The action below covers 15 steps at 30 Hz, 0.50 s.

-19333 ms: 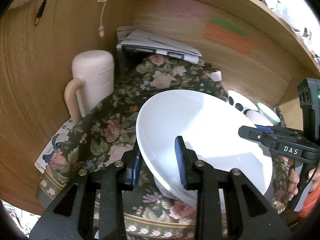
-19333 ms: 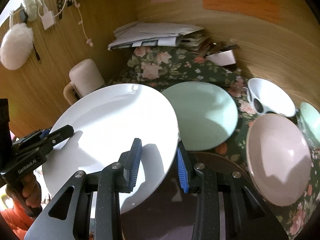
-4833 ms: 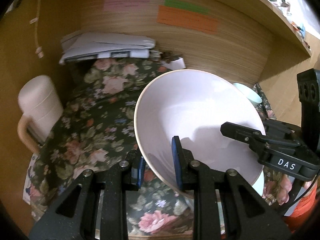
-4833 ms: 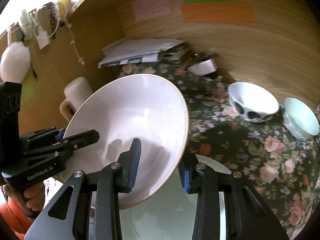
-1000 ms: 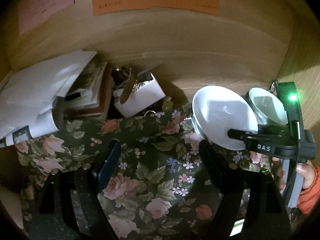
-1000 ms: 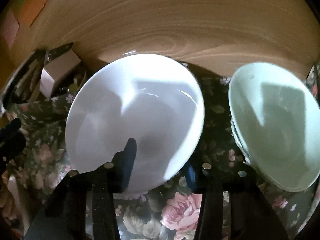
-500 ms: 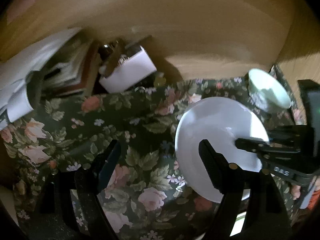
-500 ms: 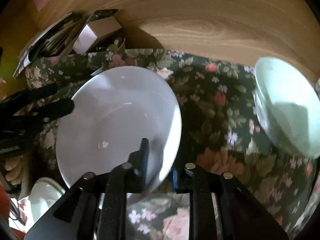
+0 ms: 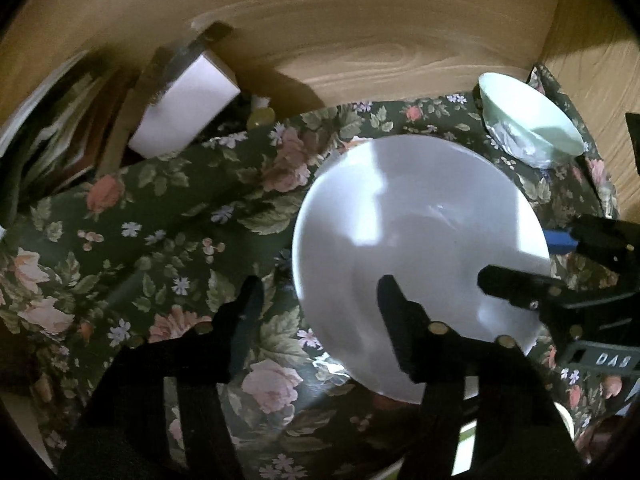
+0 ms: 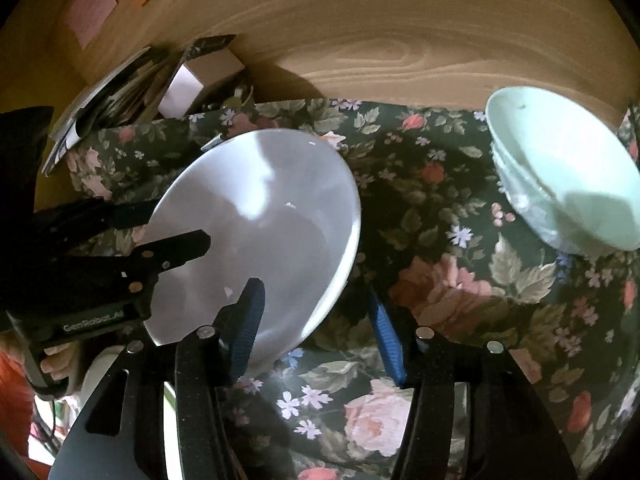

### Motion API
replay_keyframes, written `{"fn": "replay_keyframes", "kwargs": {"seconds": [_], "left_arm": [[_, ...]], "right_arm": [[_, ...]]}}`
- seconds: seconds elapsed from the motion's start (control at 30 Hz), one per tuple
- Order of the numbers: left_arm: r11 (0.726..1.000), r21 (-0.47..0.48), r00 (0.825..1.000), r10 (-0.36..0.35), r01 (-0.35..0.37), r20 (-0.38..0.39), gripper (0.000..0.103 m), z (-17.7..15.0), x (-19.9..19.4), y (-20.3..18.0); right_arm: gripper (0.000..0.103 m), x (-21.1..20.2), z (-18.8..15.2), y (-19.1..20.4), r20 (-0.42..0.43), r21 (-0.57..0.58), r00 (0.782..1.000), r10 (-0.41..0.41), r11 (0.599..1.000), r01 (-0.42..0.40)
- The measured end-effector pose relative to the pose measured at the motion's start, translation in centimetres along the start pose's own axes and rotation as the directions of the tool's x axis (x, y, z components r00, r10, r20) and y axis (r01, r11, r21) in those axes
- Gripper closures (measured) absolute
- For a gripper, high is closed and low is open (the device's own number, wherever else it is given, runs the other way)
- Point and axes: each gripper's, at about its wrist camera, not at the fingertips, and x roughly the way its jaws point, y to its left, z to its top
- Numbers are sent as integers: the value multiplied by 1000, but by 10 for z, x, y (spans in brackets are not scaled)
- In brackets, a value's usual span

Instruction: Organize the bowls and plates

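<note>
Both grippers are pointing steeply down at the flowered cloth [image 10: 448, 280] covering the desk, converging on one white bowl [image 9: 416, 240] from opposite sides. The left gripper [image 9: 316, 312] is straddling the bowl's near-left rim: one of its fingers [image 9: 394, 312] is lying over the bowl's inside, the other over the cloth. Its fingers have just been closing, with the rim between them, but a clear gap is showing, so they are standing apart and not pressing. The right gripper [image 10: 316, 320] is straddling the opposite rim; its fingers have just been opening, and its blue pads [image 10: 246, 328] are standing clear of the rim. In the right wrist view, a hand [image 10: 56, 364] is wrapping the left gripper's handle.

Two bowls are showing: the white one sitting mid-cloth between the grippers, and one pale green bowl [image 10: 568, 172] resting tilted near the cloth's far right corner, well apart. One small white box [image 9: 184, 108] is lying beside one pile of papers [image 10: 108, 92] at the wooden back wall [image 10: 400, 24].
</note>
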Motion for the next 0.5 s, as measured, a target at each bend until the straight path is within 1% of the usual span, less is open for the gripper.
{"fn": "replay_keyframes", "kwargs": {"seconds": [0.03,0.1,0.13,0.2,0.23,0.4,0.5], "left_arm": [[1000,0,1000,-5,5,-6,52,0,2,0],[1000,6,1000,-13,13,-16,63,1,5,-2],[1000,7,1000,-17,17,-20,66,1,6,-2],[1000,11,999,-29,30,-26,76,1,7,-3],[999,13,999,-35,35,-27,78,2,8,-3],[999,13,999,-38,38,-16,79,1,5,-6],[999,15,999,-41,41,8,79,-2,-6,-6]], "right_arm": [[64,4,3,1,3,-1,1000,3,1000,-3],[70,4,4,1,8,6,1000,10,1000,-10],[75,7,6,1,11,7,1000,12,1000,-12],[76,9,8,3,15,2,1000,4,1000,-4],[76,9,9,4,18,-2,1000,-3,1000,3],[78,5,7,6,22,-3,1000,-21,1000,21],[78,0,8,8,31,-6,999,-20,1000,20]]}}
